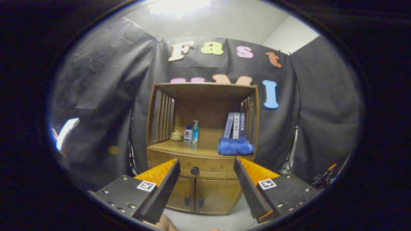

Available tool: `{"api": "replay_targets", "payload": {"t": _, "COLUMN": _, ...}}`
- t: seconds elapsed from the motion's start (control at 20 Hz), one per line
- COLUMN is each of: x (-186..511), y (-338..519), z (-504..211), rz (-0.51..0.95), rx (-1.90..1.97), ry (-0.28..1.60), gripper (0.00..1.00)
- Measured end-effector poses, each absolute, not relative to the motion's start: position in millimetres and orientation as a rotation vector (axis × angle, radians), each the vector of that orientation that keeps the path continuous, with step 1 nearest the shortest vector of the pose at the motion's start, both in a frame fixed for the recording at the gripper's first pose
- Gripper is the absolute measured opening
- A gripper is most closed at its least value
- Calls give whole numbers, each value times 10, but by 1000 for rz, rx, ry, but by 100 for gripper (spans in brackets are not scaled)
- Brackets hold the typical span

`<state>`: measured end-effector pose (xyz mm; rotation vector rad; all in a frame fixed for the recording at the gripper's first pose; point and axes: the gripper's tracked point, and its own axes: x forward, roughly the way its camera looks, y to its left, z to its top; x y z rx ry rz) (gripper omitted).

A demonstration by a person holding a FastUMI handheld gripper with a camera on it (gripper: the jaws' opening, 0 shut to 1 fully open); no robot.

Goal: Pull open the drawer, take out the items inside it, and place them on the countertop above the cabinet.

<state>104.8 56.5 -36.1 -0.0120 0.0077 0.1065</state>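
While the drawer (192,166) is sitting closed at centre frame, below the surface (179,148) carrying a jar (176,135), bottles (192,132) and a blue cloth (235,146), I am holding the hand-held gripper (205,170) level, released wide, fingers flanking its knob (195,170) from well back.

Gripper (206,163) spread wide, closed drawer (195,166) beyond (knobbed)

Tool (206,165) held level, fingers (167,179) spread wide, gripping nothing
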Motion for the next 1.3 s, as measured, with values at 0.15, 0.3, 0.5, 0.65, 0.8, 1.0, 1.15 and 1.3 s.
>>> {"api": "replay_targets", "payload": {"t": 0.15, "x": 1461, "y": 708, "z": -502, "rz": 120, "rx": -20, "ry": 0, "gripper": 100}}
{"api": "replay_targets", "payload": {"t": 0.3, "x": 1915, "y": 847, "z": -684, "rz": 125, "rx": -19, "ry": 0, "gripper": 100}}
{"api": "replay_targets", "payload": {"t": 0.5, "x": 2483, "y": 975, "z": -1019, "rz": 112, "rx": -25, "ry": 34, "gripper": 100}}
{"api": "replay_targets", "payload": {"t": 0.65, "x": 2823, "y": 1062, "z": -1408, "rz": 100, "rx": -20, "ry": 96, "gripper": 100}}
{"api": "replay_targets", "payload": {"t": 0.8, "x": 3016, "y": 1128, "z": -1820, "rz": 79, "rx": -10, "ry": 169, "gripper": 100}}
{"api": "replay_targets", "payload": {"t": 1.0, "x": 3250, "y": 1215, "z": -2234, "rz": 64, "rx": 6, "ry": 242, "gripper": 94}}
{"api": "replay_targets", "payload": {"t": 1.15, "x": 3373, "y": 1223, "z": -2356, "rz": 41, "rx": 31, "ry": 270, "gripper": 83}}
{"api": "replay_targets", "payload": {"t": 1.3, "x": 3399, "y": 1326, "z": -2390, "rz": 51, "rx": 98, "ry": 293, "gripper": 61}}
